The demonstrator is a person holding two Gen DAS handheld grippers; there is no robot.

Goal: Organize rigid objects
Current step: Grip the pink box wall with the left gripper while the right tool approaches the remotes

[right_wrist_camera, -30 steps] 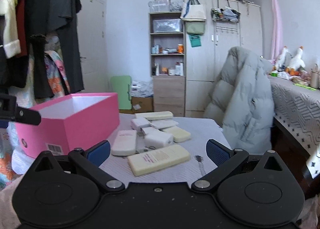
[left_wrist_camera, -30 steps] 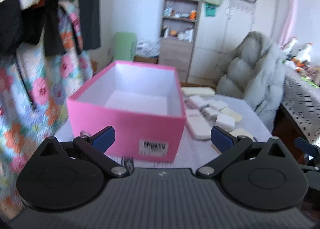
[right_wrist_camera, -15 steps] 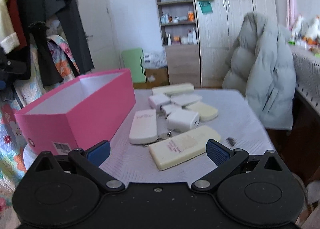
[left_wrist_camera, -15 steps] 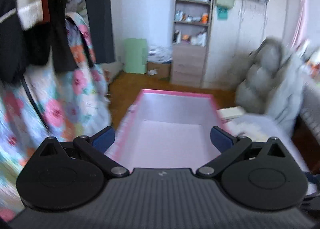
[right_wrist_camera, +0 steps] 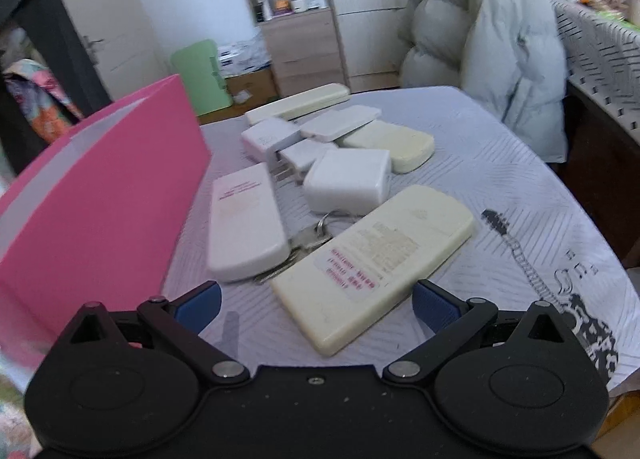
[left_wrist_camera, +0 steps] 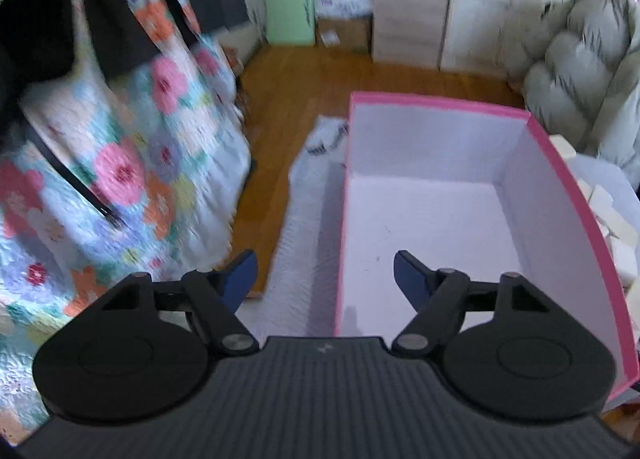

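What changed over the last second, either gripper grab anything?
Nothing grabbed. The left gripper rose and tipped down, now looking into the empty pink cardboard box from above. The right gripper moved closer to the long cream plastic remote, now lying between its open jaws. Both stayed open; box and the white chargers did not move.

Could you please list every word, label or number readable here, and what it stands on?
Nothing can be read for certain.
Cream remote: red and dark printed label, too blurred to read.
White remote: faint pink lines of print, too blurred.
Grey tablecloth: dark guitar drawing with small unreadable marks.
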